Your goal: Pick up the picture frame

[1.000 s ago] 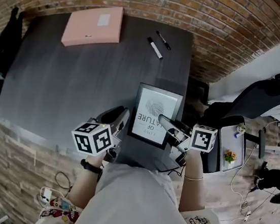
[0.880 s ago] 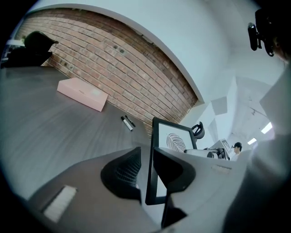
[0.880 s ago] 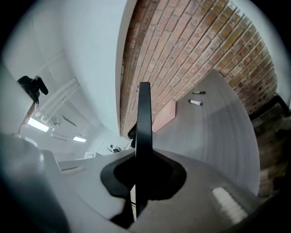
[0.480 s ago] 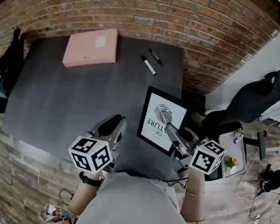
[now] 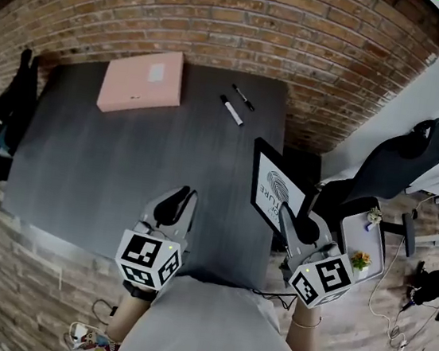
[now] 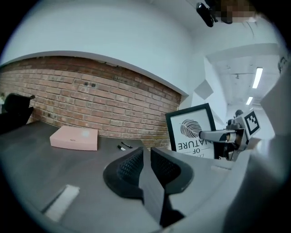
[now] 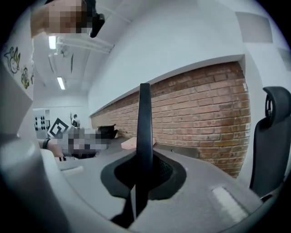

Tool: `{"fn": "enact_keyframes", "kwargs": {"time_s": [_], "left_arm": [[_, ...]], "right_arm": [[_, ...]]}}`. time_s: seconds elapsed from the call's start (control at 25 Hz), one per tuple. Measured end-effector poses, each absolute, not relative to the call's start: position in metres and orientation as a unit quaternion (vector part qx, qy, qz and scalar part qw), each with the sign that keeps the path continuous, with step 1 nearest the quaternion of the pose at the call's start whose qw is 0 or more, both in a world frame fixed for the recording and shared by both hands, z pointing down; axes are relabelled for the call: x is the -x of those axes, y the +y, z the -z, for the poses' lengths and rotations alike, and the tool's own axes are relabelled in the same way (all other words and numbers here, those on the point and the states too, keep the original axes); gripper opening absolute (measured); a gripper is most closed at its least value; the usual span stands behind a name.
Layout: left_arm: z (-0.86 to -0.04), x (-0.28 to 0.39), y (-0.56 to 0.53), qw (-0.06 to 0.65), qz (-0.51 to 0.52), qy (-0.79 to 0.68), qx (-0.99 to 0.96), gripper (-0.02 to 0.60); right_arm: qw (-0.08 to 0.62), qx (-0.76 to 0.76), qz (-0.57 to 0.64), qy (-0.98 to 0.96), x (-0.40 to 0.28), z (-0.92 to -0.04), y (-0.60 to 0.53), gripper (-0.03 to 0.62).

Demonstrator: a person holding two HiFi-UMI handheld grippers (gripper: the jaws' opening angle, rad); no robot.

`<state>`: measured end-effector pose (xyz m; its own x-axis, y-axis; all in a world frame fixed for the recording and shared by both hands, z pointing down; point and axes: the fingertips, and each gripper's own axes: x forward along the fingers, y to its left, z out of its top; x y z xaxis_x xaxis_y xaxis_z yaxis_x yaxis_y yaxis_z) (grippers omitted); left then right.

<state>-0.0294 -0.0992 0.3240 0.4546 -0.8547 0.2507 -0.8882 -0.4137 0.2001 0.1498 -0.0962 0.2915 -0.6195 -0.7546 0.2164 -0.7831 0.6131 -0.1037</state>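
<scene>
The right gripper (image 5: 286, 218), clamped on one edge of the black rectangular picture frame (image 5: 275, 188) at three o'clock, risks it pivoting loose, while the left gripper (image 6: 146, 157), jaws just closing to a slit, holds nothing.

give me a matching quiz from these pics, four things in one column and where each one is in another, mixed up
1 picture frame
2 pink box
3 pens
4 office chair

a table, far side, left
b floor, right of the table
c upright, held by the right tool
d table, far side, right

Pairs: 1-c, 2-a, 3-d, 4-b
</scene>
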Motion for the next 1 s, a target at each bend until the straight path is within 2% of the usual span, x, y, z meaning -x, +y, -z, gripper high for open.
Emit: {"fn": "enact_keyframes", "kwargs": {"time_s": [0.44,1.0], "left_arm": [[-0.312,0.033,-0.096,0.098,-0.08,-0.532,-0.837,0.012],[-0.31,0.052,-0.099,0.086,-0.068,-0.545,-0.831,0.012]], "right_arm": [[0.073,-0.474,-0.043,-0.876,-0.162,-0.284,-0.096,0.012],[0.073,-0.495,-0.049,-0.865,-0.163,-0.29,-0.093,0.012]]}}
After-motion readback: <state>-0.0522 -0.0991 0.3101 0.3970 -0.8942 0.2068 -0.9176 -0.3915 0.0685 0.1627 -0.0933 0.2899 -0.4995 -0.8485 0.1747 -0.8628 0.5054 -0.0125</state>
